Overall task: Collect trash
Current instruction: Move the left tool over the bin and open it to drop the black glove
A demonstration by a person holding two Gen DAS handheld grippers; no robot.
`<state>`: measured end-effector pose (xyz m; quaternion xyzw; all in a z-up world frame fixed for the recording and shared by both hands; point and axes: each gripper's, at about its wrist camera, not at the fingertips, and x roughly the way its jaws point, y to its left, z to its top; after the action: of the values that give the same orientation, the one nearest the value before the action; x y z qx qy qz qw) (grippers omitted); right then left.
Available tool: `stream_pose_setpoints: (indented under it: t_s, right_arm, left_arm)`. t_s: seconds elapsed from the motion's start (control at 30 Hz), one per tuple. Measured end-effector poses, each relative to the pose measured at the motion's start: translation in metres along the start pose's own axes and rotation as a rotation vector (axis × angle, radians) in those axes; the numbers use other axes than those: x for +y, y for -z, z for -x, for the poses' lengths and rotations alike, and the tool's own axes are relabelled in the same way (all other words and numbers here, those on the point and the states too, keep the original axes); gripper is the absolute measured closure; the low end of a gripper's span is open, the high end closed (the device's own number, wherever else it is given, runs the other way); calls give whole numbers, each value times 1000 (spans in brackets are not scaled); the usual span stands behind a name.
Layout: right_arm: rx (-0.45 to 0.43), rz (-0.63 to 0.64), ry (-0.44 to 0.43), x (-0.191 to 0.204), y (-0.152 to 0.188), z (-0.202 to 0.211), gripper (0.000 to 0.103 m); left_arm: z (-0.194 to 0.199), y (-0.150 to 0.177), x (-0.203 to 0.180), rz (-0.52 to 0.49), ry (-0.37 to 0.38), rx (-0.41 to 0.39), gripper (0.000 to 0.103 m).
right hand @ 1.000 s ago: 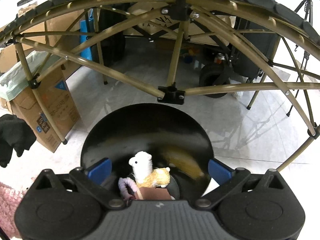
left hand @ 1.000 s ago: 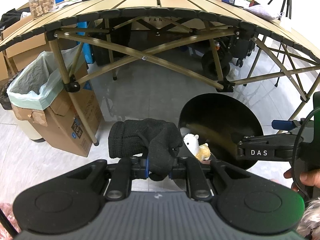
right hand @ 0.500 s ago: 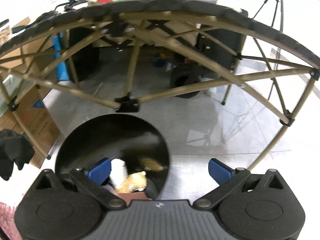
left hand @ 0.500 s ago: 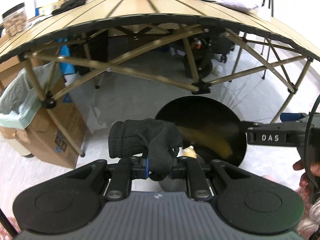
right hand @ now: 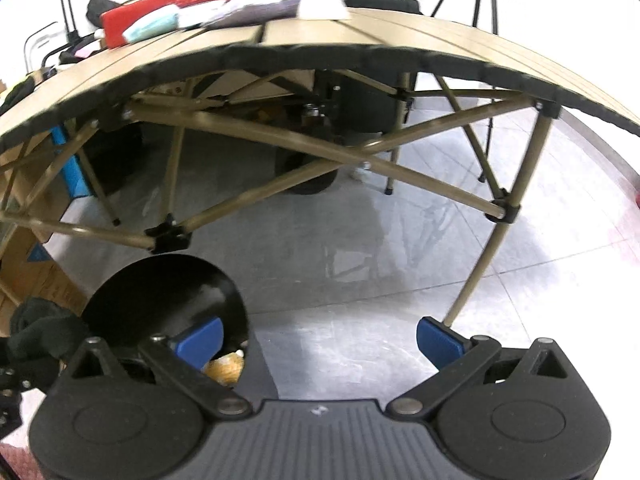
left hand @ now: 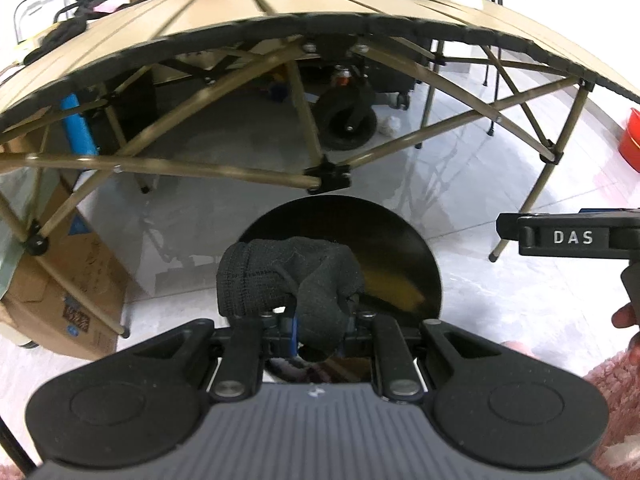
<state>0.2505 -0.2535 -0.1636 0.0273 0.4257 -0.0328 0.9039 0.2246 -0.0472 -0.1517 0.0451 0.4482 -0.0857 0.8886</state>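
We hold a black knit glove [left hand: 288,276] pinched between the closed jaws of our left gripper [left hand: 316,326], the bunched fabric hanging over the near edge of a round black bin [left hand: 396,236] on the pale floor in front of the folding table [left hand: 224,12]. Our right gripper [right hand: 318,338] hovers to the right of the bin with its blue-padded jaws spread wide and nothing between them. A yellow plush toy [right hand: 226,368] lies inside the bin, just beside the right gripper's left finger.
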Motion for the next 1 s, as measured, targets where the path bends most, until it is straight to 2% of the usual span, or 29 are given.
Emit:
stream_pose_setpoints:
  t_s: [0.3, 0.63, 1.0]
  right_arm:
    - [-30, -61, 26, -24, -5, 15, 0]
    - [-5, -61, 32, -26, -4, 10, 0]
    - [5, -63, 50, -26, -4, 5, 0]
  left_arm:
    - [-24, -6, -16, -2, 29, 60, 87]
    - [-38, -10, -20, 15, 40, 113, 87]
    - [-60, -19, -25, 60, 39, 249, 87]
